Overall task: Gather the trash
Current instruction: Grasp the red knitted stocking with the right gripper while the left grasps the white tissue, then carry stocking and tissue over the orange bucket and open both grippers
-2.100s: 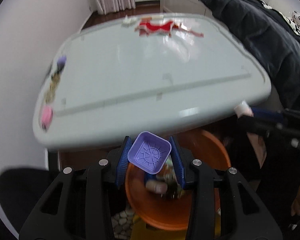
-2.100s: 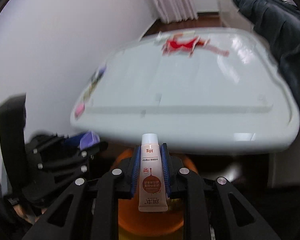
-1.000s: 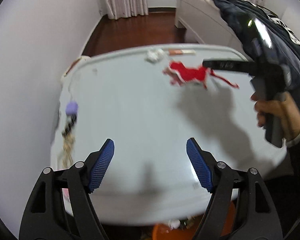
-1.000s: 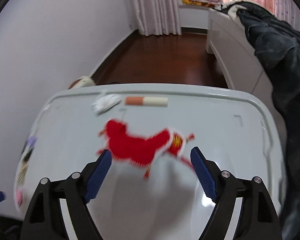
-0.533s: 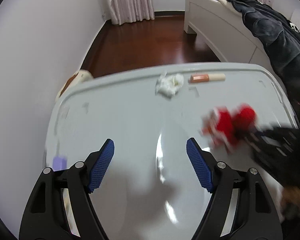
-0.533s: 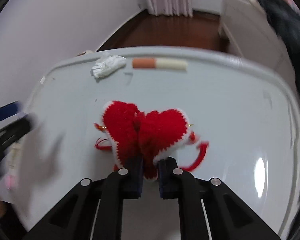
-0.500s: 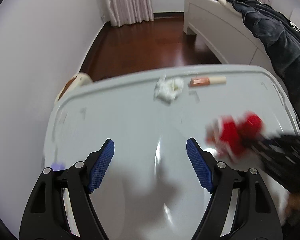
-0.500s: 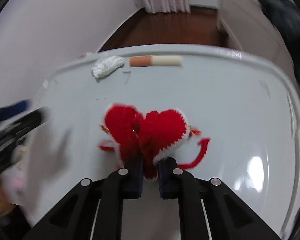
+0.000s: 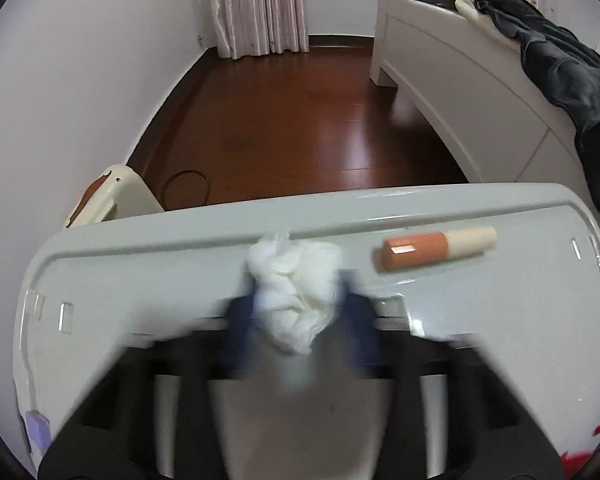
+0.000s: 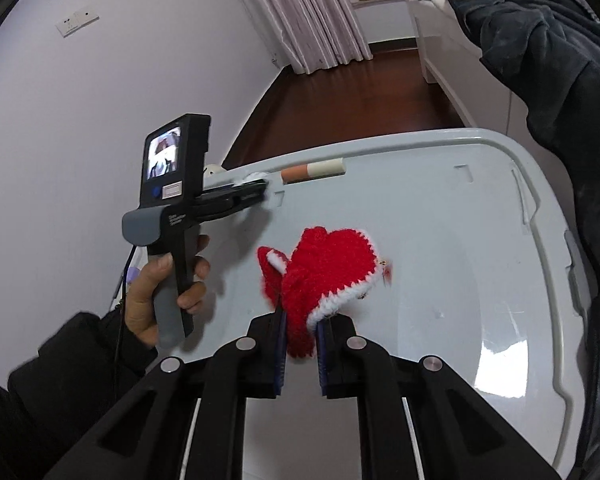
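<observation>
A crumpled white tissue (image 9: 296, 276) lies near the far rim of the pale grey table (image 9: 140, 280). My left gripper (image 9: 298, 304) is blurred, its jaws closing with the blue pads against both sides of the tissue. To the right of it lies an orange and cream tube (image 9: 436, 246). In the right wrist view my right gripper (image 10: 300, 320) is shut on a red knitted heart ornament (image 10: 324, 268), held a little above the table (image 10: 440, 240). That view also shows the left gripper (image 10: 260, 192) at the tissue (image 10: 254, 177), with the tube (image 10: 314, 171) beside it.
A hand (image 10: 152, 292) in a dark sleeve holds the left gripper's handle. A small purple thing (image 9: 36, 434) sits at the table's left edge. Beyond the table are dark wood floor, a white bed with a dark jacket (image 9: 560, 64), and a cream object (image 9: 108, 196) on the floor.
My left gripper moved forward across the table to the tissue and closed around it. My right gripper shut on the red ornament and lifted it back off the table.
</observation>
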Motion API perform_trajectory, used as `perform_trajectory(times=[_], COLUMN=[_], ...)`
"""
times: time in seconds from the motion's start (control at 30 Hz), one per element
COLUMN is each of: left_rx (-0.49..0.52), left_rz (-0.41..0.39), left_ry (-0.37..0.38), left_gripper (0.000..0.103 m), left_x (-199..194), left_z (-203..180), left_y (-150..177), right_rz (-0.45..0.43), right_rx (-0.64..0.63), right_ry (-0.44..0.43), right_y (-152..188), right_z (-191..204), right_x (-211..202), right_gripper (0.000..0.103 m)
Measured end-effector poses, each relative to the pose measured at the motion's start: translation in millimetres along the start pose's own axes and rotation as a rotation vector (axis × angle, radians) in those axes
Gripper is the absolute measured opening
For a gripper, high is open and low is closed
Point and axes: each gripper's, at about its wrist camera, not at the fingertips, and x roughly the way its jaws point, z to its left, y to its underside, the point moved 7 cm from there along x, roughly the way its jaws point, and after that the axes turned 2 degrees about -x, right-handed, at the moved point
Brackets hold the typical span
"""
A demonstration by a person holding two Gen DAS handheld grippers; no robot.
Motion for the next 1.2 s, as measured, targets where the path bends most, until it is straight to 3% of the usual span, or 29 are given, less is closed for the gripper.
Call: perform_trajectory(times=[0.23,0.4,0.5,0.73,0.87,1.0,1.1,1.2], left_rx=[-0.057,-0.03,-0.022,0.001,0.013,0.032,0.046,0.054], left_rz=[0.013,0.024,0.069,0.117,0.129,0.191,0.257,0.267], left_ry=[-0.004,-0.006,-0.012,0.027,0.051,0.047,0.063,0.067], left_gripper=[0.016,0.016,0.016,0.016,0.017,0.017,0.017,0.019], left_x=[-74.1,-161.5,-204.8,-273.1,-279.2,-262.2,-249.7,-245.7], left_z=[7.7,10.5,17.7,25.8,26.0,14.7,9.5,8.6], left_y=[33.3,94.8,145.7,270.7,318.1,358.0,375.1,376.4], right_rz=[-0.022,-0.046,-0.074,-0.049,-0.032,0.039,0.093,0.169], right_rx=[-0.013,-0.036,-0.08,-0.103,-0.142,-0.162,-0.139,-0.119], right_ry=[0.016,-0.011,-0.032,-0.127,-0.075,-0.008,0.005,0.002], right_y=[1.4,12.3,36.7,146.9,195.3,233.3,253.1,274.1], right_z=[7.1,20.7,39.8,85.3,94.3,89.8,84.7,80.7], right_x=[-5.6,-22.9,-47.6,-113.1,-129.3,-115.5,-102.6,-86.4], right_gripper=[0.012,0.012,0.013,0.014,0.016,0.016,0.016,0.019])
